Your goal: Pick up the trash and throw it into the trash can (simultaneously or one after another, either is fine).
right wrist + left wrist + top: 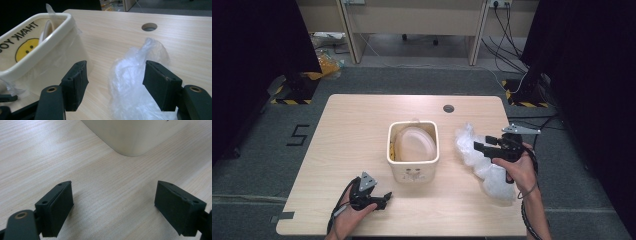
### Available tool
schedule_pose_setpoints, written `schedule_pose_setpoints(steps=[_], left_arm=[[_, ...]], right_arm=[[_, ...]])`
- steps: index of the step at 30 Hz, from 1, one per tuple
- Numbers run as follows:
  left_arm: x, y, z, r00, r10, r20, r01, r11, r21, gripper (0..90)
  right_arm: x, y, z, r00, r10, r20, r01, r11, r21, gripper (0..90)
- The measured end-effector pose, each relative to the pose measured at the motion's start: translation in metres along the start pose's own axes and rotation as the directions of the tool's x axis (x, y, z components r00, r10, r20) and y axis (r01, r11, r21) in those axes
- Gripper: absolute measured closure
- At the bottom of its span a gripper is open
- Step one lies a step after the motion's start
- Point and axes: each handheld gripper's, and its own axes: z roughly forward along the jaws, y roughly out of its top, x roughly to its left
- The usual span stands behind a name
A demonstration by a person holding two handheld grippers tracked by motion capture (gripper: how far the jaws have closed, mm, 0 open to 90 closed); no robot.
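A cream square bin (413, 167) stands mid-table, and inside it lies a white bag (414, 144) printed with a yellow smiley (26, 48). A crumpled clear plastic bag (492, 182) lies on the table to the bin's right. My right gripper (478, 147) hovers low over that bag's near-bin end, open. In the right gripper view the clear bag (130, 72) bulges between the right gripper (115, 75) jaws, and the pads do not press on it. My left gripper (385, 198) rests near the front edge, left of the bin. It is open and empty, the left gripper (113, 202) facing the bin's corner (130, 137).
The wooden table (357, 125) has a round cable hole (448, 108) at the back right. Black stands with hazard-striped bases (292, 92) sit on the floor at both back corners, with cables (512, 55) and desk legs behind.
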Motion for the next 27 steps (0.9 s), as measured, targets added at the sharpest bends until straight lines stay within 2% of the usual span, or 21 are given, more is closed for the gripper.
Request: schedule_pose_setpoints(steps=[7,9,13,17,27], left_arm=[[0.000,0.000,0.000,1.0000,0.000,0.000,0.000,1.0000,0.000,14.4],[0.000,0.000,0.000,1.0000,0.000,0.000,0.000,1.0000,0.000,14.4],[0.000,0.000,0.000,1.0000,0.000,0.000,0.000,1.0000,0.000,14.4],[0.000,0.000,0.000,1.0000,0.000,0.000,0.000,1.0000,0.000,14.4],[0.000,0.000,0.000,1.0000,0.002,0.000,-0.002,1.0000,0.001,14.4]], right_arm=[[-0.013,-0.019,-0.002,0.9982,0.029,0.052,-0.029,1.000,-0.008,32.5],[-0.016,-0.023,0.001,0.9978,0.034,0.057,-0.035,0.999,0.015,31.4],[-0.021,-0.029,0.004,0.9966,0.043,0.071,-0.045,0.999,0.029,28.9],[-0.023,-0.034,0.007,0.9937,0.030,0.108,-0.036,0.998,0.058,25.8],[-0.026,-0.042,0.013,0.9926,0.013,0.121,-0.025,0.995,0.094,21.7]])
